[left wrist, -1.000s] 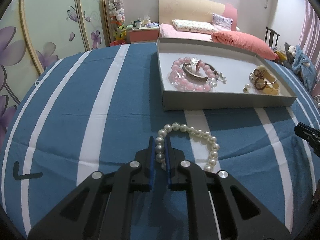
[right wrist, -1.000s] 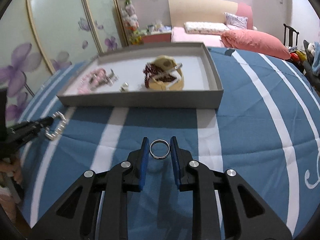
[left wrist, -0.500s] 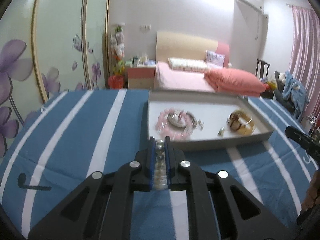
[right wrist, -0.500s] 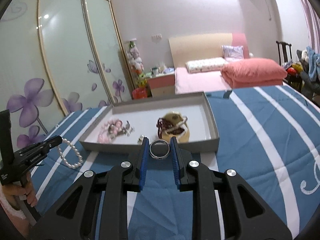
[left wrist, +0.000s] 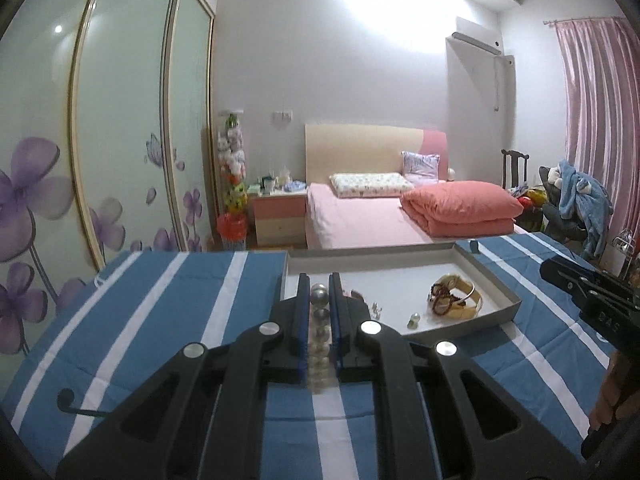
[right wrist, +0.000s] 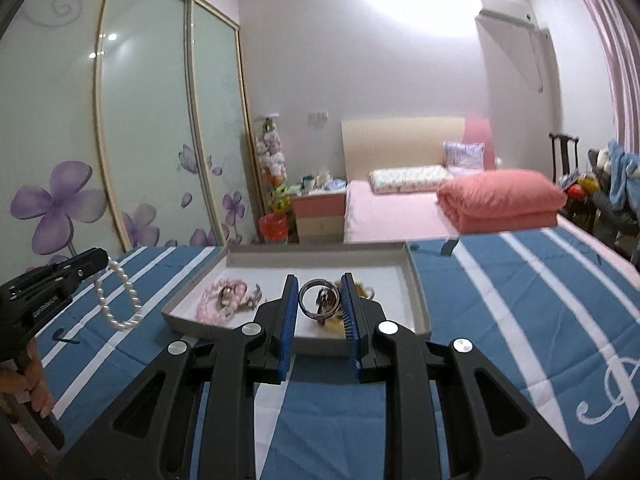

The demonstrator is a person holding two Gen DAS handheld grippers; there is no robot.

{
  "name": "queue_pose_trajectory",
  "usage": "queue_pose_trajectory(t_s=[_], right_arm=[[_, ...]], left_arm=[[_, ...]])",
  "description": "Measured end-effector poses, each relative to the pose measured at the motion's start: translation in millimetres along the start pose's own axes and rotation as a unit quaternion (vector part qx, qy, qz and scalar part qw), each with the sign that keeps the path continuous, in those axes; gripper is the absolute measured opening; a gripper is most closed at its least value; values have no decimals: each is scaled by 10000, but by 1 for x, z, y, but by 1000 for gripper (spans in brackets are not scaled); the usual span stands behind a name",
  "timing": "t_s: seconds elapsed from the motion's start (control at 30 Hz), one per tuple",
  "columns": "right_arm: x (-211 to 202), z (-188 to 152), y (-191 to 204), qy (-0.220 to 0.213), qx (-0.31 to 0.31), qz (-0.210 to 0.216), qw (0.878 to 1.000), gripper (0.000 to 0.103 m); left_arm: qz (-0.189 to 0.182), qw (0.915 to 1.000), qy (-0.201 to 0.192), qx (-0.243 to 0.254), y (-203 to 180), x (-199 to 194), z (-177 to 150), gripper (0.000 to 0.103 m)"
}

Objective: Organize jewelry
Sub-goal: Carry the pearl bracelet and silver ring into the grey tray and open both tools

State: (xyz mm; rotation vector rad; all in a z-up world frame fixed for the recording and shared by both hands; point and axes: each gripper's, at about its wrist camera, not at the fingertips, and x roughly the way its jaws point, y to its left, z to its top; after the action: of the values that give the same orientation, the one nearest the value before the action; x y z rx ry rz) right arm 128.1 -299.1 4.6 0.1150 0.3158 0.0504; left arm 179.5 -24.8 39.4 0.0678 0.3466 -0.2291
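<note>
We carry pearl bracelet [right wrist: 118,300] clamped in left gripper [left wrist: 319,292], ring [right wrist: 319,298] pinched in right gripper [right wrist: 319,300]; loose grip could drop either short of tray [right wrist: 418,300]

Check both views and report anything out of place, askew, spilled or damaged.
Nothing stands out. The left claw grips the pearl bracelet, which hangs intact above the striped cloth. The right claw holds a silver ring. The tray sits flat, its jewelry lying inside.

Black plastic tongs [right wrist: 320,300], blue ribbed pads [right wrist: 289,332], silver round screws [right wrist: 179,347].
</note>
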Motion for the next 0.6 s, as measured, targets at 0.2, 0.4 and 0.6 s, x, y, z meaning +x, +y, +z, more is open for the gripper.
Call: queue_pose_trajectory(t_s=[0.2,0.4,0.6], right_arm=[[-2,9,1,-309,-39,-103,9995,23],[-4,16,3,-582,-68,-171,9981,23],[-4,19,8,-759,-146,-198,9968,23]], left_arm=[[13,9997,-231,5,-7,-7,8,10],[18,9991,-428,35,-13,-11,12,10],[23,9986,-527,74,-20,-12,15,10]])
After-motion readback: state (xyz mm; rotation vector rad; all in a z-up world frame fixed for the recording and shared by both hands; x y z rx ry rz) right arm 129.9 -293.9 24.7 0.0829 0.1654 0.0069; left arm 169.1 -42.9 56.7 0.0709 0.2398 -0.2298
